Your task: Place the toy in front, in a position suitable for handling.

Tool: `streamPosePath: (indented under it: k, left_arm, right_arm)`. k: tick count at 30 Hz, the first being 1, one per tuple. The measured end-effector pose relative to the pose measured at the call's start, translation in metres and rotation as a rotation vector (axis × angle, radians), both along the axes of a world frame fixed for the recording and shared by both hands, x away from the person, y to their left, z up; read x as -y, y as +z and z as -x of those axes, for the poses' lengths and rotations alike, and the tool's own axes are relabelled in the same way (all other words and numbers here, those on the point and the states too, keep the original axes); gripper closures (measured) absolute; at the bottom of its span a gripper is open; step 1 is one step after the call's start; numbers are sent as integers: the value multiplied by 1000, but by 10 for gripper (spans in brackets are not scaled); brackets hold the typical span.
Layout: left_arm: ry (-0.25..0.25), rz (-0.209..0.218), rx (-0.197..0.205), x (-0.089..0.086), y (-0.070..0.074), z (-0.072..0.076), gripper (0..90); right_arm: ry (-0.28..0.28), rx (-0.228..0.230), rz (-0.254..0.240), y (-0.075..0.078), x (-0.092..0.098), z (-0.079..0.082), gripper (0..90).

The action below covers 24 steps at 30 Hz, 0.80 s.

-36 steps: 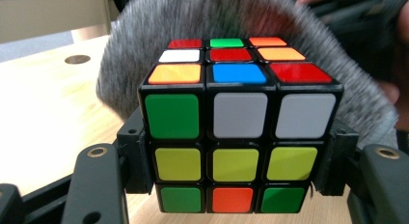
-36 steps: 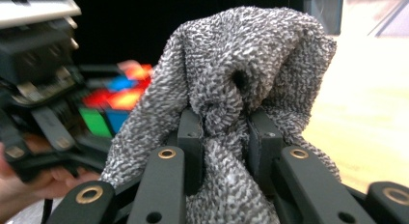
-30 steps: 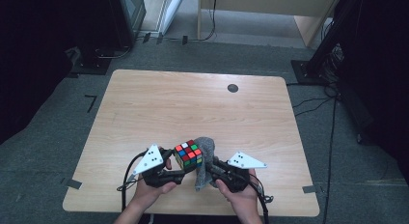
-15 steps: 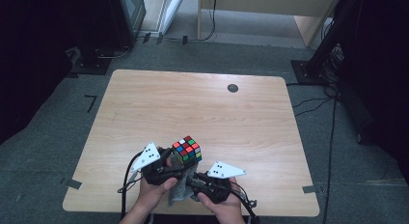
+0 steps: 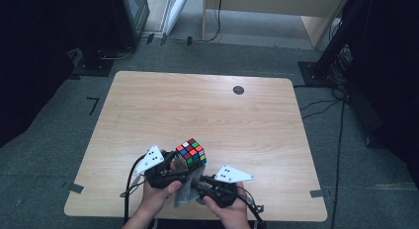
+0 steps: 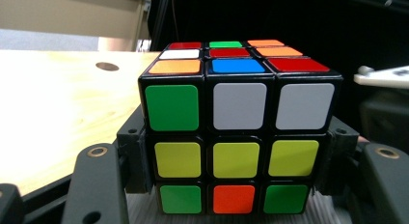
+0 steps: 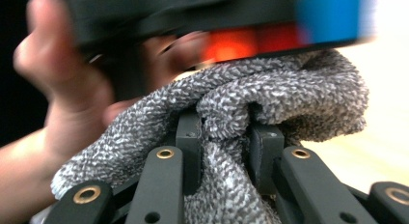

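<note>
Wooden counter point(image 5: 148, 110): left gripper point(image 6: 231, 185) fingers clamp the puzzle cube point(image 6: 236, 122), right gripper point(image 7: 224, 137) fingers pinch a grey cloth point(image 7: 270, 98) under it; wiping the underside looks next.

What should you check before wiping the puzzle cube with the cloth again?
1. Cube gripped by left gripper, a jaw on each side: ok.
2. Grey cloth pinched in right gripper: ok.
3. Cloth reaches the cube's underside: ok, it lies right under it in the right gripper view.
4. Cube held off the table: ok.
5. Cloth actually pressing on the cube: cannot tell, that picture is blurred.
6. Dirt left on the cube: cannot tell.
</note>
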<state>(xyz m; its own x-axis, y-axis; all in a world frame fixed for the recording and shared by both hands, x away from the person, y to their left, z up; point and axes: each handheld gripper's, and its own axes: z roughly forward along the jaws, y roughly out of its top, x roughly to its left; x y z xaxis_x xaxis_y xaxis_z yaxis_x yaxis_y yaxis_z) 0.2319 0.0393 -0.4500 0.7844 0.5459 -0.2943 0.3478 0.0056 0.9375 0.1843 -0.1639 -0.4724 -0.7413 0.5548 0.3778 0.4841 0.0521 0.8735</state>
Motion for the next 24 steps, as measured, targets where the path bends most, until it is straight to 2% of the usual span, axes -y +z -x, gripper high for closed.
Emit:
streamPosePath:
  k: [2,4,6,9,12,15,17,20,24]
  left_arm:
    - [-1,3,2,0,0,0,339]
    - [1,23,2,-3,2,0,339]
    - [2,34,2,-6,3,-1,339]
    - [3,24,6,-5,3,-1,339]
    - [-4,27,0,-3,3,-1,339]
    - [-3,12,2,-2,2,-1,339]
    - [-6,2,3,-2,1,-1,339]
    - [-12,18,4,-4,2,-2,340]
    - [-13,28,6,-7,4,-1,339]
  right_arm:
    - [1,7,10,2,-3,2,718]
    - [-23,5,3,6,5,-1,720]
    - [-110,-5,-24,9,21,-7,723]
    - [-197,-11,-70,10,39,-13,724]
    - [-161,-7,-52,9,31,-9,722]
    - [-64,-3,-24,6,13,-4,722]
    - [8,-39,-28,6,4,-3,720]
    - [-11,-42,-12,10,10,-7,720]
    - [-122,-53,-59,14,35,-15,716]
